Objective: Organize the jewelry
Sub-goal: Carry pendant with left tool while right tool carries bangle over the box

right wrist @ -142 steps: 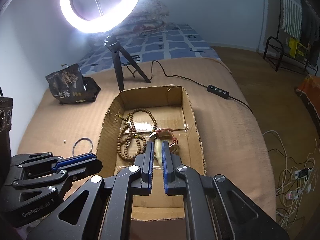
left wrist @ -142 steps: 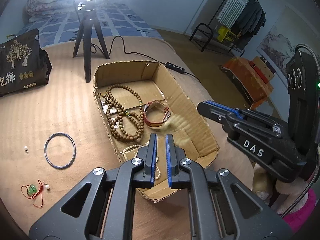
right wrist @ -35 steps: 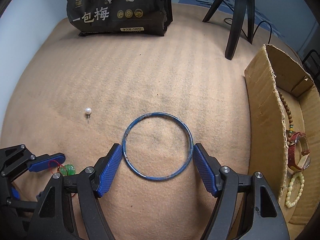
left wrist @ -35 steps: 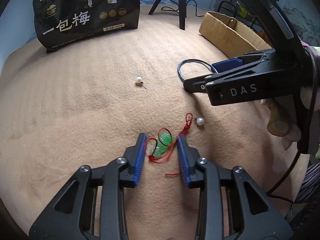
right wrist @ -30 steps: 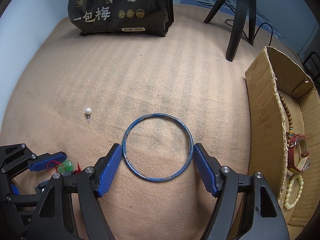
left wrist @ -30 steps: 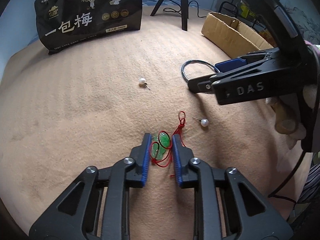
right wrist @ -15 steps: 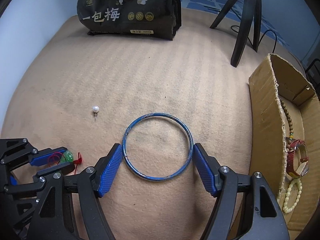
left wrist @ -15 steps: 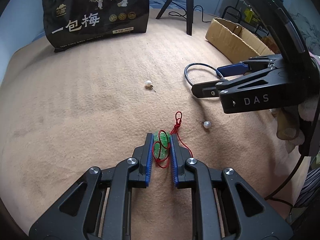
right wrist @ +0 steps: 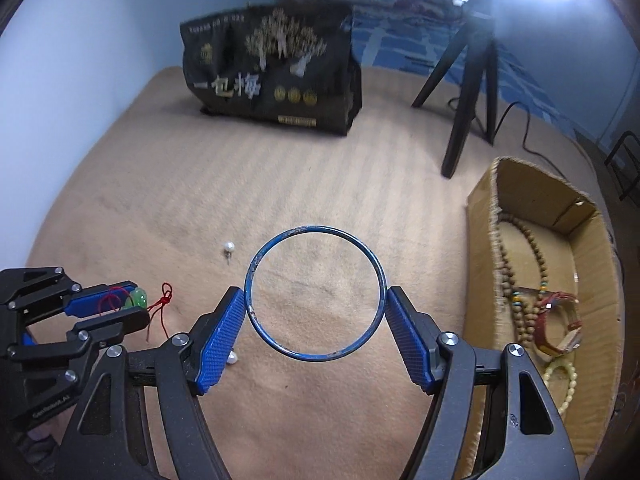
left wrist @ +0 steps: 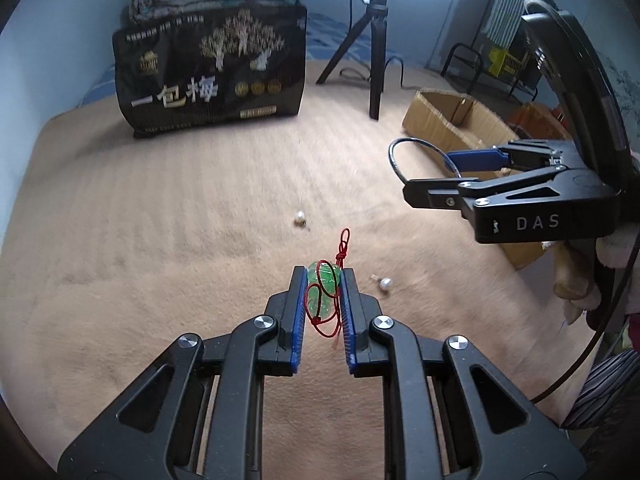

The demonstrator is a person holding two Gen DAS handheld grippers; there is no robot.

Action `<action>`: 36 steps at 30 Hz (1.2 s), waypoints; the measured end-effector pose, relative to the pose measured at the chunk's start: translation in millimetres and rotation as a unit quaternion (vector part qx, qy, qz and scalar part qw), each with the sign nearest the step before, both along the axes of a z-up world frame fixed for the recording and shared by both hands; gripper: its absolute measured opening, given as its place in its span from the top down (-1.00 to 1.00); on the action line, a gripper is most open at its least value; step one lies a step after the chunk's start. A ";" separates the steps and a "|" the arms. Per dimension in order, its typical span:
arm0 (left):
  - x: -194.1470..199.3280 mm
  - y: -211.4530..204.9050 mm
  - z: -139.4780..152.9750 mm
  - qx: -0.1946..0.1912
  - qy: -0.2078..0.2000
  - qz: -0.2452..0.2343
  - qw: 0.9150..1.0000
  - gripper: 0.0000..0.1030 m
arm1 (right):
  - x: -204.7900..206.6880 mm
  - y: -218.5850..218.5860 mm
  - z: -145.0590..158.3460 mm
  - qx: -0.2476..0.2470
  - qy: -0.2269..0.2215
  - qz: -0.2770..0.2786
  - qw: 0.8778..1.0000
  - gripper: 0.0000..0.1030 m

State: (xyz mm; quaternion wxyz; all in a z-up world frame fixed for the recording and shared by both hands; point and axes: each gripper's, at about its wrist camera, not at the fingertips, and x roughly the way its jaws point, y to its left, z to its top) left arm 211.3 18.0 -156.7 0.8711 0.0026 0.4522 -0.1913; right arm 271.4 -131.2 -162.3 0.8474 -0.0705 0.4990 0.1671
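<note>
Jewelry sort, partway.
Box [right wrist: 592, 240] holds beads [right wrist: 520, 264], watch [right wrist: 560, 320]; left gripper [left wrist: 322, 280] pinches pendant [left wrist: 323, 276], right gripper [right wrist: 316, 300] clamps bangle [right wrist: 256, 260]; pearl studs [right wrist: 229, 246] remain.

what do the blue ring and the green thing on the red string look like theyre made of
Blue bangle: probably metal with blue paint, since pale bare patches show where the coating has worn off.
Green pendant: translucent and glossy, so glass, jade or plastic; the look cannot settle which.
Red cord: thin knotted thread.

the second pearl stud [right wrist: 232, 357] is half hidden behind the right gripper's [right wrist: 315, 322] left pad.
</note>
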 end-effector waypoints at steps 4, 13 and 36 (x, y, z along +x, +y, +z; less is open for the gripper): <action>-2.4 -3.2 17.9 -0.016 -0.012 0.004 1.000 0.72 | -7.5 -13.7 23.4 0.012 -0.021 -0.009 1.000 -0.39; -8.9 -29.7 57.1 -0.038 -0.053 -0.009 0.998 0.72 | -16.4 -54.2 61.0 0.025 -0.058 -0.034 0.997 -0.39; -9.3 -149.2 88.0 -0.071 -0.082 -0.061 0.992 0.72 | -30.2 -179.7 82.9 0.030 -0.078 -0.121 0.989 -0.39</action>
